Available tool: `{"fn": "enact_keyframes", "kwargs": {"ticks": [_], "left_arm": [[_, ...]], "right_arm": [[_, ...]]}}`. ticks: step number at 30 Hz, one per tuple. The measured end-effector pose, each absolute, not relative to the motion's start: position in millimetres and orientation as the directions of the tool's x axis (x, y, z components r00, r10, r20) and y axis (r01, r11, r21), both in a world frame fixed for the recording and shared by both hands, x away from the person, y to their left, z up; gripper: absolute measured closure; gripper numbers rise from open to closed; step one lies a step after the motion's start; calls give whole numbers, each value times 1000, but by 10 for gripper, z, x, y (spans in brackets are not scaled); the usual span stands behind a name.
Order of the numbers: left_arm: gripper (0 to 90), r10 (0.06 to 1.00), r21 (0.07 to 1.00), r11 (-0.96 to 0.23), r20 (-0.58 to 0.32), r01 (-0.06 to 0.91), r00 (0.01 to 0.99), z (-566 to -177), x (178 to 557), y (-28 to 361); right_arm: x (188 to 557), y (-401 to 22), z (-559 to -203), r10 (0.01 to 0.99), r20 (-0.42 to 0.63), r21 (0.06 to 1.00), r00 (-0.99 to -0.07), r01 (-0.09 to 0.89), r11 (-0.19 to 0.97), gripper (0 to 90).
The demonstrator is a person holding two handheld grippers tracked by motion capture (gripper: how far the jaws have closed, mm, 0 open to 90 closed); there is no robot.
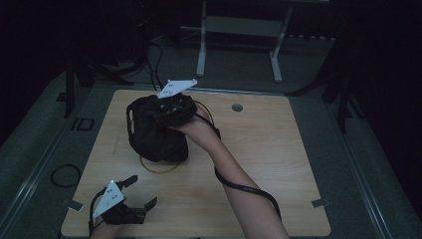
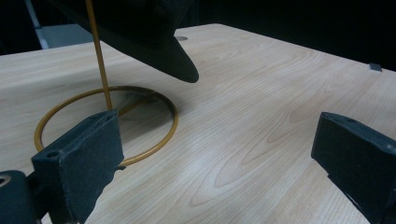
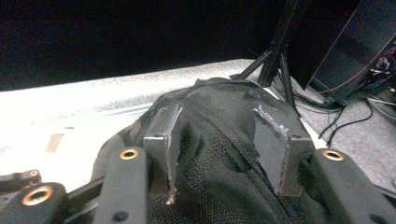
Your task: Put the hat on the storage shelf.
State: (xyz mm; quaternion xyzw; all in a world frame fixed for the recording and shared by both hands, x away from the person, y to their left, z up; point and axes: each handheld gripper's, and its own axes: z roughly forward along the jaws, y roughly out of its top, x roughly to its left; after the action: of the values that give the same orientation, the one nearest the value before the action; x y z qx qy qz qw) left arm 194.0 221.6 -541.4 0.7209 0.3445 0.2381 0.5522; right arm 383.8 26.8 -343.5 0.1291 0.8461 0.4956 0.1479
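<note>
The black hat (image 1: 157,132) is seen perched on the gold wire stand (image 1: 158,168), toward the far left of the wooden surface (image 1: 278,149). The right gripper (image 1: 169,112) is laid over the hat's crown, its jaws parted about halfway, with black mesh fabric between them; whether the pads press on it cannot be told. The left gripper (image 1: 142,191) is held low at the near left corner, its jaws spread wide with nothing between them. In the left gripper view, the stand's ring base (image 2: 107,123) is seen flat on the wood, the hat's brim (image 2: 175,60) overhanging it.
</note>
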Motion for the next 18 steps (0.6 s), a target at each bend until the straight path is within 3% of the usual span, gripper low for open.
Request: {"fn": "enact_keyframes", "kwargs": {"ticks": [4, 18], "left_arm": [[26, 760, 961, -151, -36, 230, 649, -5414, 1937, 2214], [25, 756, 960, -152, -41, 236, 653, -5430, 1936, 2197]], "right_arm": [[3814, 288, -3434, 370, -153, 868, -916, 55, 494, 452], [3824, 118, -3363, 391, -109, 900, -914, 77, 429, 387]]}}
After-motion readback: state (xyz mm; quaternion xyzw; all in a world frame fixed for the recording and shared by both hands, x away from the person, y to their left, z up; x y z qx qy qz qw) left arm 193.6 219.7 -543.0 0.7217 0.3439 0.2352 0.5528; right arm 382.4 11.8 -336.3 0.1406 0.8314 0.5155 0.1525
